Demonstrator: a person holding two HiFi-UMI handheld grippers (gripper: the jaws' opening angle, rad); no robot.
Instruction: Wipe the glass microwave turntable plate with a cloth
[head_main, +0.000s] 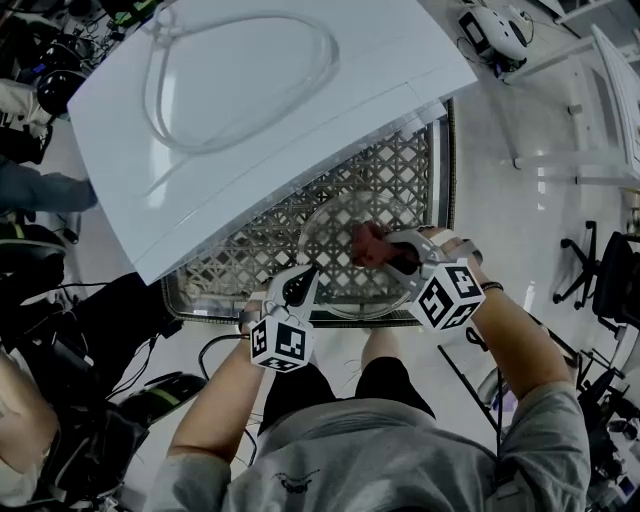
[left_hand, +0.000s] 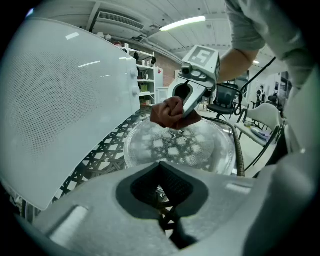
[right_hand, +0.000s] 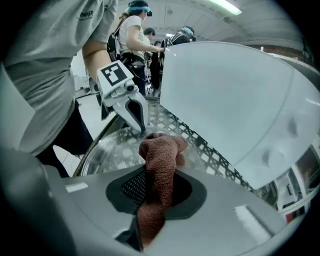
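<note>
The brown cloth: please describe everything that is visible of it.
The brown cloth looks like soft terry fabric, reddish brown, crumpled into a thick bunch. The right gripper is shut on it: its fingers pinch the middle, one end hangs behind them, the other bulges ahead as a rounded wad. That wad appears to rest on the glass plate, near its middle. Nothing else touches it.

A white appliance overhangs the lattice table beyond the glass plate; the near side lies open.
</note>
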